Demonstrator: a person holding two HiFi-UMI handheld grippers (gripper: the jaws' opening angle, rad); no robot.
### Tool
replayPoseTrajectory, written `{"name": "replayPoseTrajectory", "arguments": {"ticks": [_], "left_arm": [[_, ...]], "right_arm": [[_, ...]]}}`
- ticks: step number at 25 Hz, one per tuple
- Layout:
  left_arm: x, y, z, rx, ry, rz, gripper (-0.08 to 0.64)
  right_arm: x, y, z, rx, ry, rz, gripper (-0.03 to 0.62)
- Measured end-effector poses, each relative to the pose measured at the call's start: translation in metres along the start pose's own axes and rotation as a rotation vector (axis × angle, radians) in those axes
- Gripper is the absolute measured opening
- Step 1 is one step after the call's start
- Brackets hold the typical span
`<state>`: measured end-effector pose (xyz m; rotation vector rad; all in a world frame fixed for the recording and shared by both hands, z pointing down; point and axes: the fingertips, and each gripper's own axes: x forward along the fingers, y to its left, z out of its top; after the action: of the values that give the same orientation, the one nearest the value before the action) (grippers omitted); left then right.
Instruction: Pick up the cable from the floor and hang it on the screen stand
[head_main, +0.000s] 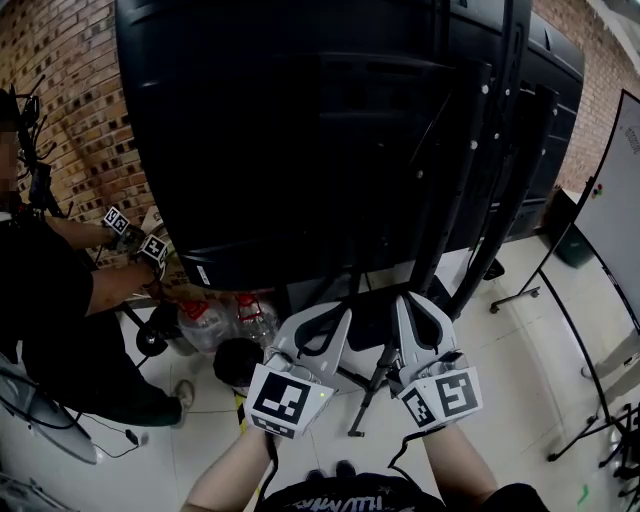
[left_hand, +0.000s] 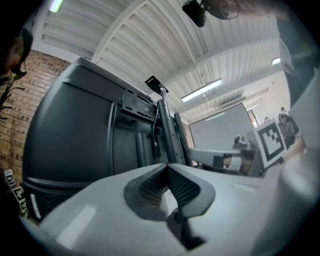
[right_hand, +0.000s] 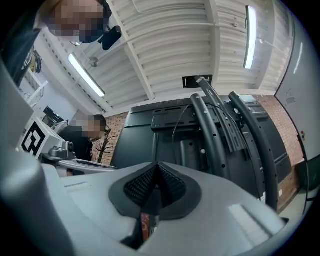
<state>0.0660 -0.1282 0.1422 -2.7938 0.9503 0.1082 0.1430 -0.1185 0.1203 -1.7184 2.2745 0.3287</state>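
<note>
The screen (head_main: 300, 130) fills the upper half of the head view, with its black back towards us. The screen stand (head_main: 452, 200) carries it on slanted black tubes that go down to the floor (head_main: 520, 380).

The left gripper (head_main: 345, 312) and the right gripper (head_main: 405, 300) are side by side just before the foot of the stand. In each gripper view the ribbed pads meet at the tip with nothing between them, so both are closed and empty.

I cannot tell for sure where the cable is. A thin dark cable (right_hand: 174, 132) hangs down the back of the screen beside the tubes, and I make out no cable on the floor under the stand. This fits a cable that is already hung, or one that lies on the floor out of view.

I judge such a cable to be light and limp, with a smooth sheath that can slide in the pads. It is not fragile except at the plugs. A good hold is on a middle part or a gathered loop, so that both ends hang down.

The floor is pale, glossy tile. A brick wall (head_main: 90, 130) closes the left edge and a whiteboard (head_main: 615, 200) stands at the right edge. Another person (head_main: 50, 300) works at the screen's left side, near water bottles (head_main: 215, 320) on the floor. A thin wire (head_main: 118, 438) lies in the lower left corner.
</note>
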Motion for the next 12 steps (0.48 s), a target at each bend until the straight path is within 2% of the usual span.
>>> {"name": "replayPoseTrajectory", "arguments": {"ticks": [3,8,12], "left_arm": [[-0.012,-0.006,-0.018,-0.008,0.019,0.003,0.005],[-0.026,-0.003,-0.045,-0.103,0.057,0.06,0.005],[-0.031,-0.003,-0.058,-0.114,0.098,0.078,0.005]], "right_arm": [[-0.006,0.015,-0.016,0.001,0.031,0.028,0.008],[-0.015,0.022,-0.034,-0.014,0.085,0.051,0.008],[-0.02,0.021,-0.051,0.008,0.139,0.05,0.008]]}}
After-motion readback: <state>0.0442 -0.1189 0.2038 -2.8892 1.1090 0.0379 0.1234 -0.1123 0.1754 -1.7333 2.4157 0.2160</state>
